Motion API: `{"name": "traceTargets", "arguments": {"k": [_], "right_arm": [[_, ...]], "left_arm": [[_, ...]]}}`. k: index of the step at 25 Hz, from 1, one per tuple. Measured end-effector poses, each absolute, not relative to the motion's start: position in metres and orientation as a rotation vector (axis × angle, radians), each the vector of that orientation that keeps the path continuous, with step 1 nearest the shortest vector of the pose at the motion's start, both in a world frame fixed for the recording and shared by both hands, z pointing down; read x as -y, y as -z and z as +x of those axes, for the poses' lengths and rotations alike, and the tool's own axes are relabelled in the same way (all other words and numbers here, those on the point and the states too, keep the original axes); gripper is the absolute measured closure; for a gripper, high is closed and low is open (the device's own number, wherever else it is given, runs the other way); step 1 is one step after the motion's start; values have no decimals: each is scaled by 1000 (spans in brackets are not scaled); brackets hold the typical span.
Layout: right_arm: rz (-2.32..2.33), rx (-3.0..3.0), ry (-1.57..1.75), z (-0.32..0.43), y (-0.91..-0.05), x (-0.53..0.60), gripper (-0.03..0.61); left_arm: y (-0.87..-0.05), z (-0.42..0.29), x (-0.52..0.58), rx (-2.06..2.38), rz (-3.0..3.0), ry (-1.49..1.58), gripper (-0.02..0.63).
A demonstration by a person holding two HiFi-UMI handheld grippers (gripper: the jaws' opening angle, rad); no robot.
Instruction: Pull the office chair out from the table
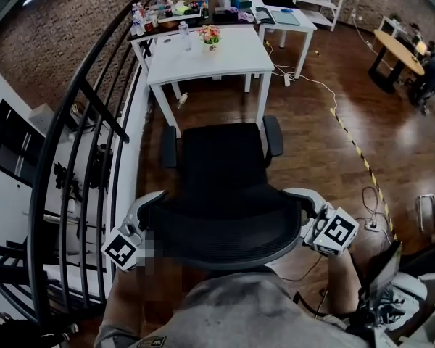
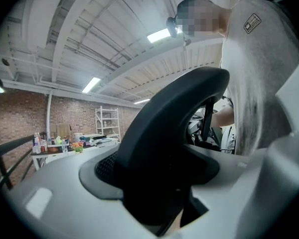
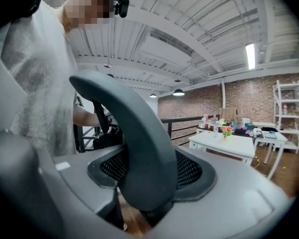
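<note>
The office chair (image 1: 221,165) stands well clear of the desk (image 1: 217,56), so we judge the pull done. Our left tongs (image 1: 154,201) and right tongs (image 1: 306,200) straddle its backrest rim (image 3: 139,148), jaws apart, leaving only withdrawal.
</note>
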State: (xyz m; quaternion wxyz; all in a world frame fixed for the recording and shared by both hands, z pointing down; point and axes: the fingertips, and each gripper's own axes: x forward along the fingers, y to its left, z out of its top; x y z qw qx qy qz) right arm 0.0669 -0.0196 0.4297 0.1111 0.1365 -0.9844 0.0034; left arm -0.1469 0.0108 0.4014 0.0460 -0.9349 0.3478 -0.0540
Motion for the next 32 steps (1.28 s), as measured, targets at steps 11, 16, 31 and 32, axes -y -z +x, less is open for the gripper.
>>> {"name": "traceTargets", "arguments": {"k": [11,16,31,32], "right_arm": [[680,2797,-145,131,-455,-8,287],[606,2823,-171,129,-457,-25,314],[-60,2935,-264,82,-479,-105,572],[-89,2935,-260,78,-479,-109,572]], "left_arm": [[-453,-189,-62,-1311,-2932,182,302],[-461,-168,-83,-1264,-3006,163,416],[-478,-14,-135,-1011,-3196,171,611],[-477,-13,-136,-1004,-3193,165,611]]}}
